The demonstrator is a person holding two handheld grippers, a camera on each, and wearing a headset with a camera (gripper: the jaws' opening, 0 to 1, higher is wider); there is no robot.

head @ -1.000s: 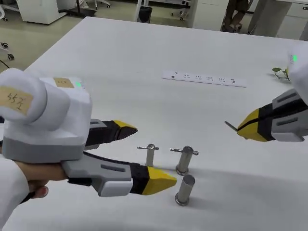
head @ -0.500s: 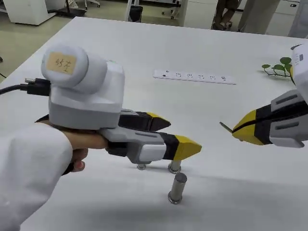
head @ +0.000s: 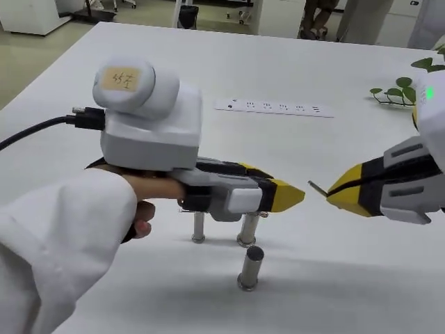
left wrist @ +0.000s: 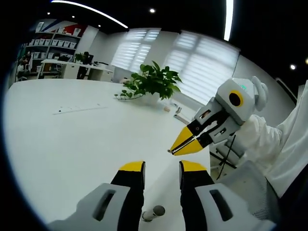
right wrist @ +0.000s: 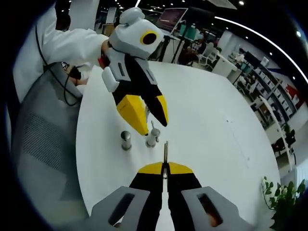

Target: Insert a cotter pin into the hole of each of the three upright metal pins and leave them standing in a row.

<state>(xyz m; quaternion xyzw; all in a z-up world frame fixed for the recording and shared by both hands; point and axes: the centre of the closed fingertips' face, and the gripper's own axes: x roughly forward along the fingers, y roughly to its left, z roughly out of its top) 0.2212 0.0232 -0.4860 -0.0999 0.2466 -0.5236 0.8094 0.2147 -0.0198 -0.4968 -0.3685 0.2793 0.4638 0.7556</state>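
The left gripper (head: 277, 186) has swung in from the left and hangs over the two rear metal pins (head: 247, 230), covering their tops, its jaws spread. Off to the right, well apart from the pins, the right gripper (head: 335, 192) has its jaws pressed together on a cotter pin (head: 317, 188) whose tip pokes toward the left gripper. The third metal pin (head: 250, 267) stands upright on the surface (head: 208, 76), just in front of the other two.

The left gripper (head: 286, 188) is covering the tops of the two rear metal pins (head: 199, 227), hiding their holes. The right gripper (head: 334, 191) is running off the head view's right edge, its closed jaws burying one end of the cotter pin (head: 316, 188).
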